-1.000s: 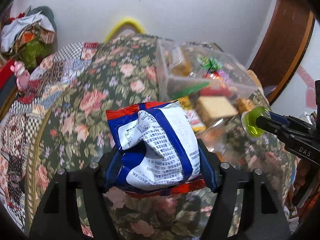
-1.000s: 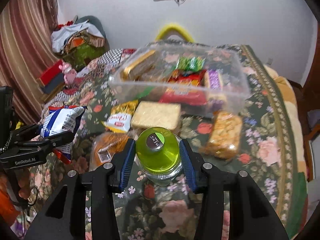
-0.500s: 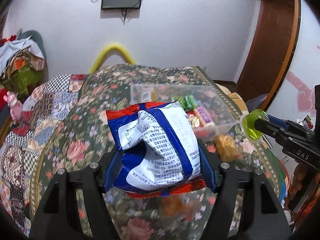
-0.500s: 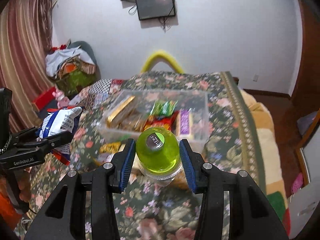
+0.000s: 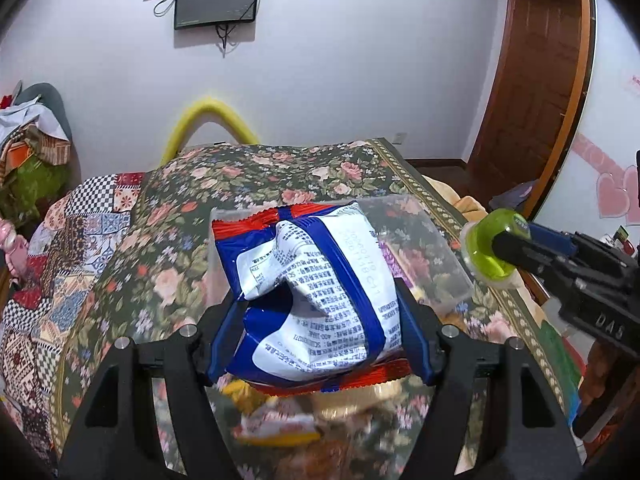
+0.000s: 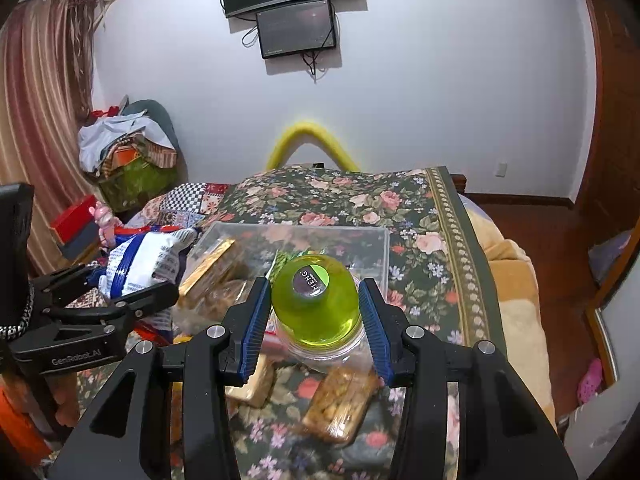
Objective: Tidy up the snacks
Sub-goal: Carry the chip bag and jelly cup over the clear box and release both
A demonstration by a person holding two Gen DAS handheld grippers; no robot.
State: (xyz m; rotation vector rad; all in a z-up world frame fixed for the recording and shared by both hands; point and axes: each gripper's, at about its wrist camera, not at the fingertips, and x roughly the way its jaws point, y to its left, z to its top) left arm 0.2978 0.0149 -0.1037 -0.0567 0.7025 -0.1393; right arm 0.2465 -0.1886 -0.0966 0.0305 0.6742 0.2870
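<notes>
From the left wrist, the left claw (image 5: 320, 316) grips one blue-and-white packet (image 5: 316, 296) above one clear box (image 5: 448, 256) on the bed (image 5: 120, 264). From the right wrist, the right claw (image 6: 316, 320) clamps one green bottle (image 6: 316, 300) over the box (image 6: 376, 240), and two wrapped snacks (image 6: 340, 404) lie just below it.

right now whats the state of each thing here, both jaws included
left gripper: jaws shut on the snack bag
snack bag: sealed, crumpled, held in the air
right gripper: jaws shut on the green bottle
green bottle: capped, held off the bed
clear bin: lidless, on the bed, part filled with snacks
loose snack packs: lying on the bedspread beside the bin
wall screen: dark
</notes>
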